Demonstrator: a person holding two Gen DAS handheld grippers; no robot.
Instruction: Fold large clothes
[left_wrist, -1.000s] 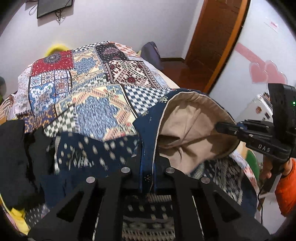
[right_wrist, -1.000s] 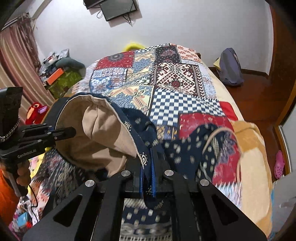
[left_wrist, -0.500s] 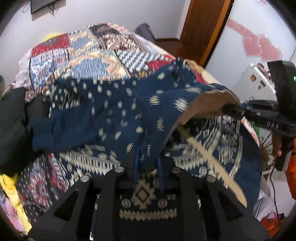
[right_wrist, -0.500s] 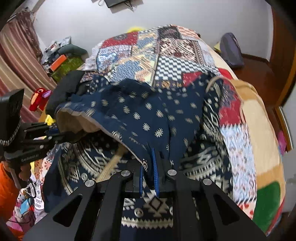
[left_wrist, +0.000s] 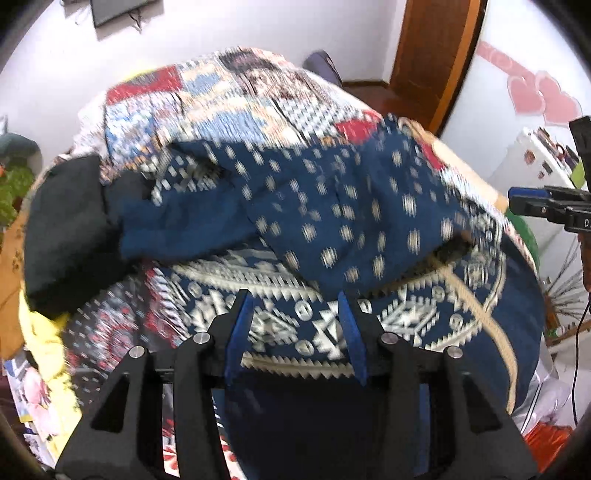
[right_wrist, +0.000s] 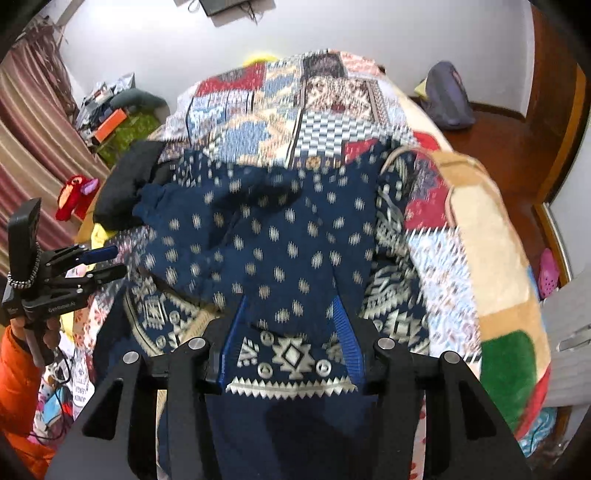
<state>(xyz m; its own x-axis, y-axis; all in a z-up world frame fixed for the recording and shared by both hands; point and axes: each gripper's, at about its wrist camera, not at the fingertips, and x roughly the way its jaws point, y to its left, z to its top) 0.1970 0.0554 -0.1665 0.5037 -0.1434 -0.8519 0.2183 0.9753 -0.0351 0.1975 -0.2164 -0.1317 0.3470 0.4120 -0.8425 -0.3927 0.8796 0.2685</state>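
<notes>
A large navy garment with white dots and a white geometric border lies on the bed, its dotted part folded over the border part. My left gripper is open and empty just above the border. It also shows at the left of the right wrist view. My right gripper is open and empty over the garment's near edge. It also shows at the right edge of the left wrist view.
A patchwork quilt covers the bed. A black garment lies at the bed's left, yellow cloth below it. A wooden door and a bag on the floor are at the back right.
Both grippers let go of the garment's edge and opened. The dotted part dropped flat over the border part, hiding the beige lining.
</notes>
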